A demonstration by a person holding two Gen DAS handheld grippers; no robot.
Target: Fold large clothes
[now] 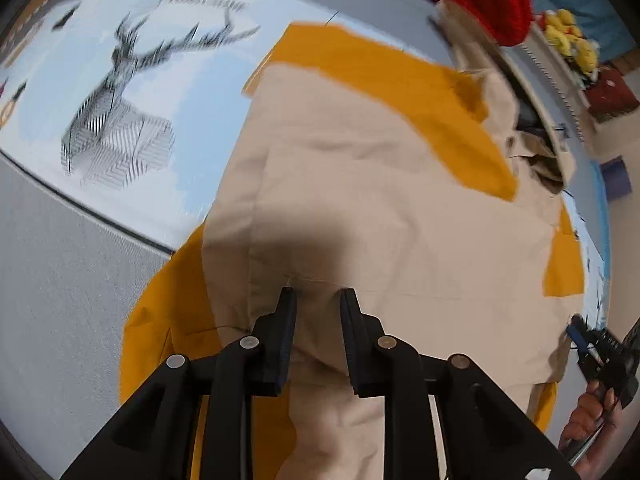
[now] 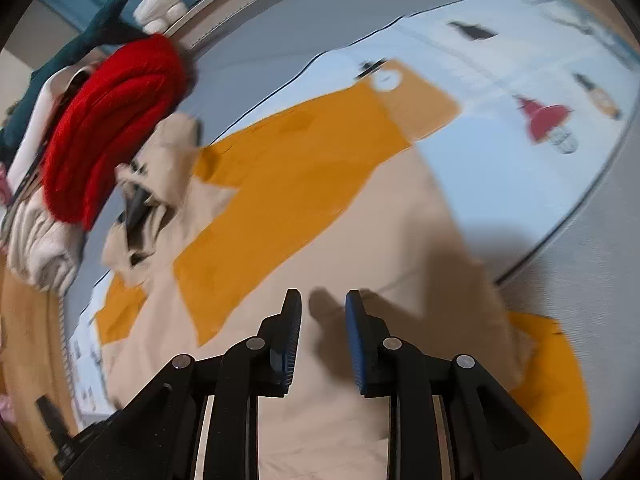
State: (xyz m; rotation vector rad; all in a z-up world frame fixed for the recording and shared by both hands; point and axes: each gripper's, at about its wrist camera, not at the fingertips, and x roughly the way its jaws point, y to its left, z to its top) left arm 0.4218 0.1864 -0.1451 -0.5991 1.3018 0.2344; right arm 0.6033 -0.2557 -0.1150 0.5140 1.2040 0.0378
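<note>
Beige-and-mustard garment (image 1: 360, 208) spread flat across a pale blue printed bed sheet (image 1: 192, 92), filling the centre of both wrist views. Left gripper (image 1: 318, 294) at lower centre, jaws parted with no cloth between them, tips just above a seam. Right gripper (image 2: 323, 296), jaws likewise parted and empty (its shadow falls on the beige panel). A red knitted garment (image 2: 108, 132) lies at upper left of the right view, beside the collar.
</note>
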